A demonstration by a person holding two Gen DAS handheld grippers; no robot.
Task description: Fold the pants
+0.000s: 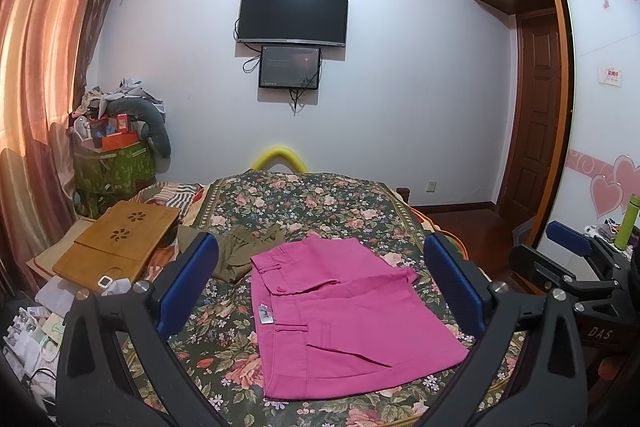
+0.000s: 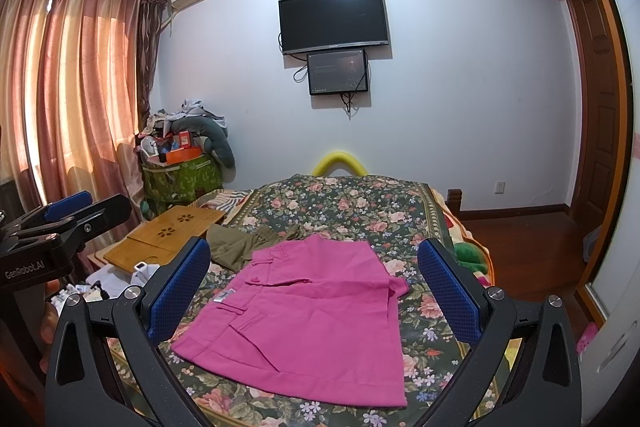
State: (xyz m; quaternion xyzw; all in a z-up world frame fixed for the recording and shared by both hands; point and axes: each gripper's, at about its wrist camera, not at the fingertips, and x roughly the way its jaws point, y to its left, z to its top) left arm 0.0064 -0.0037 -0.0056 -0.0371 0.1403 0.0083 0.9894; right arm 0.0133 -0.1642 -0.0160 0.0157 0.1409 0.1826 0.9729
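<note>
So the pink pants (image 1: 340,315) look folded already on the floral bedspread (image 1: 320,203); both my left gripper (image 1: 316,291) and right gripper (image 2: 314,295) hang wide open, empty, maybe one last tidy fold next

Bright pink pants (image 1: 340,311) lie on a dark floral bedspread (image 1: 320,203) beside seemingly olive clothing (image 1: 240,251).

Bed (image 1: 340,199) with dark floral cover. Folded pink pants (image 1: 340,319) lie flat on it, near side, middle. Olive garment (image 1: 244,247) bunched just behind them to the left, touching. Wooden lap tray (image 1: 120,247) lies at bed's left edge.
</note>
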